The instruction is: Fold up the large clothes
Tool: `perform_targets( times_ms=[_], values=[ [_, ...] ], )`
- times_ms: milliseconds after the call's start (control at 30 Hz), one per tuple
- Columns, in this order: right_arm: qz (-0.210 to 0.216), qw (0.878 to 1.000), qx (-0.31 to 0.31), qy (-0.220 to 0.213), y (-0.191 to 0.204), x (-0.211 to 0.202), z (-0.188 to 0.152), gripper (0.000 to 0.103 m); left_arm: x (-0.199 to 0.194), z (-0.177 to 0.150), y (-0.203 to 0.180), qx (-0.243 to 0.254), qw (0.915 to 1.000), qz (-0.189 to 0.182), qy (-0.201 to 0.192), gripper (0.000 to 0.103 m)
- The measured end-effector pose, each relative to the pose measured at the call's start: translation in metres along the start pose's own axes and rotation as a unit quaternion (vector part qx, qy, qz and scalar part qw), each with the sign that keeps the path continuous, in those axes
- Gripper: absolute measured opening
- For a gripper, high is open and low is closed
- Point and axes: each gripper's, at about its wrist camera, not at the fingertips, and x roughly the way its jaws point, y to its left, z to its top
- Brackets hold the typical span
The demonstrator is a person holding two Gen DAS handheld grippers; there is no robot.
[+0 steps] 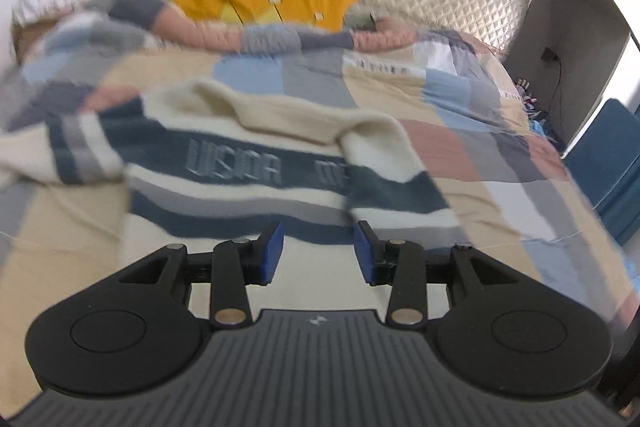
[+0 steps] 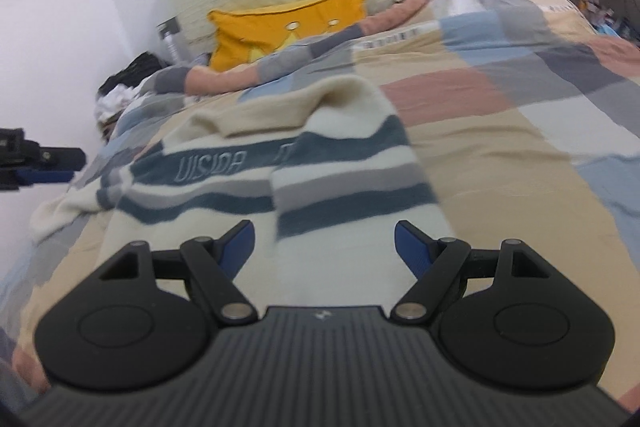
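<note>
Both the left gripper [image 1: 318, 253] and right gripper [image 2: 324, 247] hang released and empty just above the striped sweater [image 1: 256, 183], which lies on the patchwork quilt [image 1: 460, 115].

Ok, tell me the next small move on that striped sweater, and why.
Probably bring the left gripper down onto the loose sleeve lying out to the left and pinch it. The striped sweater already has its other sleeve folded across the chest, and both grippers, the right gripper too, stand open and empty above it.
</note>
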Motion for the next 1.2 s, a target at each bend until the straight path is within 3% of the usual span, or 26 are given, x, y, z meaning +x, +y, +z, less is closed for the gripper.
perform_targets(
  times_ms=[67, 133, 400, 467, 533, 667, 733, 800, 867, 900, 967, 1133, 1200],
  values=[
    [-0.007, 1.0, 0.015, 0.0, -0.008, 0.0, 0.001, 0.079, 0.011, 0.005, -0.009, -0.023, 0.9995, -0.019, 0.006, 0.044],
    [-0.016, 1.0, 0.027, 0.002, -0.017, 0.0, 0.002, 0.079, 0.02, 0.002, -0.018, -0.014, 0.9997, -0.02, 0.005, 0.044],
    [-0.023, 0.991, 0.13, 0.027, -0.056, 0.009, -0.012, 0.079, 0.078, -0.071, -0.007, 0.025, 0.9988, 0.0, 0.041, 0.044],
    [-0.018, 0.988, 0.148, 0.035, -0.061, 0.014, -0.015, 0.079, 0.091, -0.091, 0.003, 0.013, 0.9989, 0.002, 0.046, 0.044],
    [-0.009, 0.986, 0.164, 0.04, -0.064, 0.019, -0.019, 0.079, 0.101, -0.109, 0.014, -0.014, 0.9971, -0.006, 0.074, 0.044],
    [0.001, 0.983, 0.173, 0.053, -0.064, 0.028, -0.024, 0.079, 0.111, -0.117, 0.01, 0.01, 0.9941, -0.001, 0.108, 0.044],
    [0.017, 0.981, 0.184, 0.053, -0.064, 0.031, -0.027, 0.066, 0.114, -0.117, 0.012, 0.006, 0.994, -0.001, 0.109, 0.044],
    [0.012, 0.982, 0.182, 0.056, -0.062, 0.034, -0.031, 0.061, 0.117, -0.12, 0.011, 0.015, 0.9941, 0.003, 0.108, 0.044],
    [0.008, 0.981, 0.182, 0.064, -0.06, 0.038, -0.032, 0.033, 0.115, -0.12, 0.009, 0.018, 0.9944, 0.006, 0.104, 0.045],
    [-0.002, 0.981, 0.181, 0.068, -0.059, 0.039, -0.032, 0.025, 0.115, -0.118, 0.008, 0.015, 0.9946, 0.006, 0.102, 0.045],
    [-0.012, 0.982, 0.177, 0.07, -0.058, 0.038, -0.028, 0.018, 0.112, -0.118, 0.008, 0.009, 0.9951, 0.006, 0.099, 0.045],
    [-0.034, 0.985, 0.162, 0.042, -0.058, 0.025, -0.01, 0.011, 0.107, -0.118, 0.015, -0.004, 0.9956, -0.004, 0.093, 0.044],
    [-0.066, 0.989, 0.131, 0.034, -0.063, 0.024, 0.003, 0.011, 0.107, -0.118, 0.014, -0.001, 0.9956, -0.004, 0.094, 0.044]
  ],
)
